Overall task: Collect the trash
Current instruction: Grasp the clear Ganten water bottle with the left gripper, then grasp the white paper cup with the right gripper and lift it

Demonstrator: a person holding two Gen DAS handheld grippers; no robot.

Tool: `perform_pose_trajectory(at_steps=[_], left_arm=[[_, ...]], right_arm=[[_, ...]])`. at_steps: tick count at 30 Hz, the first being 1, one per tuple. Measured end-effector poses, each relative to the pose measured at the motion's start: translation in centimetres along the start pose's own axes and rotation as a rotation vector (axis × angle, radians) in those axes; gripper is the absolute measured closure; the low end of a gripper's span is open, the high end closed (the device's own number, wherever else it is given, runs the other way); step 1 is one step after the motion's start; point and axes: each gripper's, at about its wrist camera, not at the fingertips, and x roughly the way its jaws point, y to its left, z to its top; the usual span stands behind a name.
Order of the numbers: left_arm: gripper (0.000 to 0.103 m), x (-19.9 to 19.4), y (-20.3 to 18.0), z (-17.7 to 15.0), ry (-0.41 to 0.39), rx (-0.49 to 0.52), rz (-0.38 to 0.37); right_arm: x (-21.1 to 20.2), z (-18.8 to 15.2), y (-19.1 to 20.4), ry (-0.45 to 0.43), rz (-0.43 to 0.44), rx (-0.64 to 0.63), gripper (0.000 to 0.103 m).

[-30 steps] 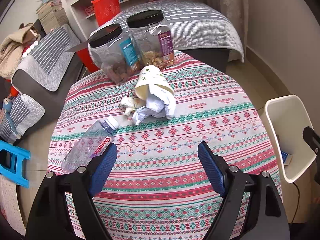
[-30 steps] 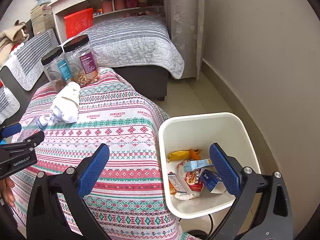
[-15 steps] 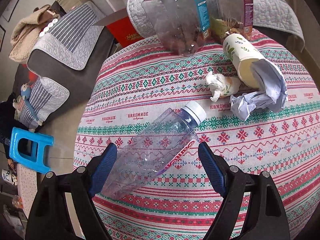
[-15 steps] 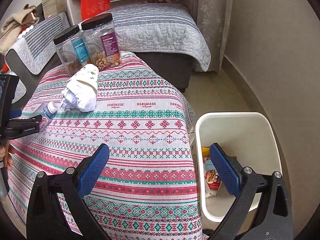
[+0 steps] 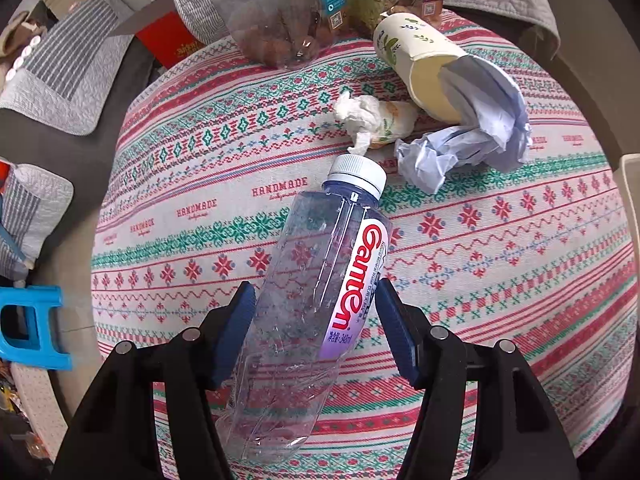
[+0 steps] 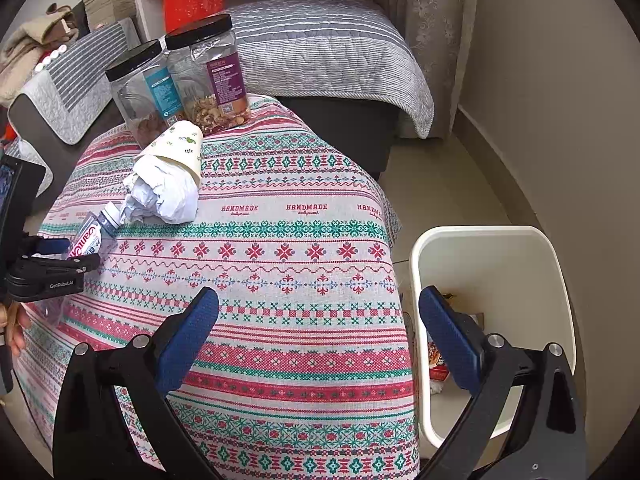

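An empty clear plastic bottle with a white cap lies on the patterned tablecloth. My left gripper straddles its body, the blue pads close on both sides; it also shows in the right wrist view, with the bottle. Beyond lie a crumpled tissue, crumpled white paper and a tipped paper cup. My right gripper is open and empty over the table's near edge, beside the white trash bin.
Two black-lidded clear jars stand at the table's far side. A bed and a striped sofa lie behind. A blue stool stands on the floor left. The bin holds several wrappers.
My left gripper has moved forward and down over the bottle and narrowed around it. My right gripper has swung left from the bin toward the table.
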Motion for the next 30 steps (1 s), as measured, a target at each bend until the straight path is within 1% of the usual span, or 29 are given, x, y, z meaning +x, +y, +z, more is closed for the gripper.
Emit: perform_pose_trajectory(at_steps=[3, 7, 10, 12, 13, 15, 16, 17, 19, 20, 22, 24, 26, 28, 30], left_arm=[[0.042, -0.4, 0.0, -0.9, 0.026, -0.052, -0.07], [0.042, -1.0, -0.4, -3.7, 0.042, -0.128, -0.15], [0.042, -2.1, -0.2, -5.7, 0.026, -0.205, -0.181], [0.043, -3.5, -0.5, -6.6, -0.008, -0.227, -0.175], [0.045, -4.4, -0.7, -7.0, -0.033, -0.23, -0.167], [0.061, -6.0, -0.7, -7.5, -0.079, -0.241, -0.158], [0.063, -6.5, -0.3, -7.6, -0.093, -0.252, -0.162], [0.063, -7.0, -0.2, -7.8, -0.105, -0.256, -0.167], [0.063, -6.9, 0.1, -7.6, -0.09, -0.245, -0.167], [0.063, -6.2, 0.5, -7.4, -0.07, -0.248, -0.172], [0.063, -4.6, 1.0, -7.6, -0.015, -0.266, -0.174], [0.063, -3.8, 1.1, -7.9, 0.017, -0.266, -0.178], [0.063, -3.6, 0.8, -8.3, 0.044, -0.236, -0.192], [0.062, -3.4, 0.5, -8.4, 0.063, -0.215, -0.192], [0.061, -3.4, 0.2, -8.4, 0.078, -0.198, -0.195]], right_arm=[[-0.1, 0.3, 0.4, -0.003, 0.021, -0.001, 0.007], [0.2, 0.8, 1.0, 0.005, 0.061, -0.002, 0.007], [1.1, 1.5, 1.7, 0.048, 0.148, 0.007, 0.007], [2.1, 2.3, 2.2, 0.098, 0.229, 0.038, 0.007], [2.6, 2.8, 2.5, 0.127, 0.276, 0.059, 0.007], [3.8, 4.2, 3.5, 0.178, 0.333, 0.085, 0.007], [4.4, 5.2, 4.2, 0.195, 0.348, 0.09, 0.007], [4.9, 6.3, 5.1, 0.201, 0.347, 0.095, 0.007], [5.9, 8.6, 6.9, 0.212, 0.356, 0.088, 0.007], [6.5, 9.6, 7.9, 0.224, 0.361, 0.082, 0.007], [7.6, 11.1, 9.5, 0.238, 0.331, 0.067, 0.007], [8.8, 12.2, 10.8, 0.259, 0.317, 0.042, 0.007], [10.2, 12.9, 11.8, 0.281, 0.29, 0.028, 0.007], [11.4, 13.5, 12.4, 0.291, 0.259, 0.027, 0.007], [12.4, 13.9, 12.8, 0.296, 0.247, 0.035, 0.007]])
